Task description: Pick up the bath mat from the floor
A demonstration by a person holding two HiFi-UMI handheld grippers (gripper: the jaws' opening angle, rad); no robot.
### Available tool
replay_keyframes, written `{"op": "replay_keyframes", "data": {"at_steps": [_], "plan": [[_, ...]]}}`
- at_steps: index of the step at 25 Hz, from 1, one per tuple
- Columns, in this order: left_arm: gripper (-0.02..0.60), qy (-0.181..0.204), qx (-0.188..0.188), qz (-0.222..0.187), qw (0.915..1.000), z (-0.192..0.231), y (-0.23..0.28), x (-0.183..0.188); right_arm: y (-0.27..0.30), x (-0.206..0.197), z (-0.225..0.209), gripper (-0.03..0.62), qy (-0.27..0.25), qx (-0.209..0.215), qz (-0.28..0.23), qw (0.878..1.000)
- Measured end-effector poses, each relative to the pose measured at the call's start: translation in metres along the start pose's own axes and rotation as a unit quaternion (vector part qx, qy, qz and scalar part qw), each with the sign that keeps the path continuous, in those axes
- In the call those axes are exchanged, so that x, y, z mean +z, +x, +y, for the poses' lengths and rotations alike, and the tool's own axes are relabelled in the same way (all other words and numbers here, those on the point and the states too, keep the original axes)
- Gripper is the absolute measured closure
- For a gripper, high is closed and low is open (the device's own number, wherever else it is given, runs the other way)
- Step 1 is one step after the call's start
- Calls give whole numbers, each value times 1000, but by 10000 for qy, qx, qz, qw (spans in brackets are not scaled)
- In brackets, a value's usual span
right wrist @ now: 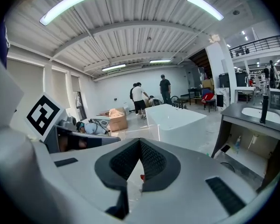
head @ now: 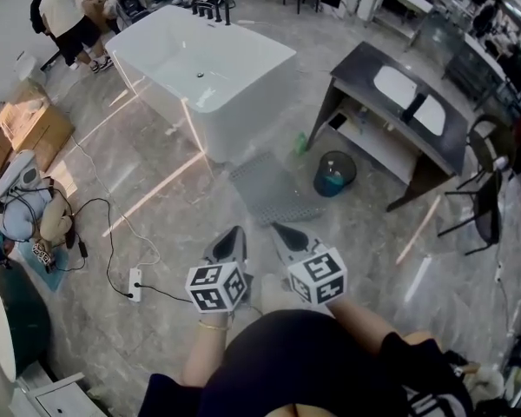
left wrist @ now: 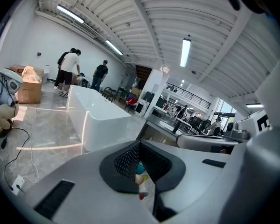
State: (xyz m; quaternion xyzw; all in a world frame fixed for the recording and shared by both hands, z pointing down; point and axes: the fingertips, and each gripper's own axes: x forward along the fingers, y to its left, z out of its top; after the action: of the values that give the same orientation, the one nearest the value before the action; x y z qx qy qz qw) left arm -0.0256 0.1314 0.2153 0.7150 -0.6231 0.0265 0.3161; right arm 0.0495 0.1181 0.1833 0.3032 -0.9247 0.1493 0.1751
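The grey bath mat [head: 273, 189] lies flat on the floor at the near corner of the white bathtub [head: 200, 68]. A teal bucket [head: 334, 174] stands just beside the mat on the side away from the bathtub; what it holds cannot be made out. A green bottle [head: 301, 143] stands near the bathtub's right side. A power strip [head: 135, 283] lies well short of the bathtub. The left gripper [head: 230, 243] and right gripper [head: 288, 237] hover short of the mat, jaws closed on nothing.

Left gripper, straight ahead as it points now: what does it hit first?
Likely the near end of the bathtub, after passing above the bath mat; depth is unclear, it may just miss.
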Motion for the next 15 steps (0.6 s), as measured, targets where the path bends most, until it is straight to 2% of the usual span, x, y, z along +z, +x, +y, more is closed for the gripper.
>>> {"op": "replay_keyframes", "data": {"at_steps": [8,15], "plan": [[581,-184,278,-112,9994,6,39,16,30,12,-41,583,-44,236,47,9997],[580,-323,459,-63,9984,15,48,12,43,5,-49,583,1,361,170,9992]]}}
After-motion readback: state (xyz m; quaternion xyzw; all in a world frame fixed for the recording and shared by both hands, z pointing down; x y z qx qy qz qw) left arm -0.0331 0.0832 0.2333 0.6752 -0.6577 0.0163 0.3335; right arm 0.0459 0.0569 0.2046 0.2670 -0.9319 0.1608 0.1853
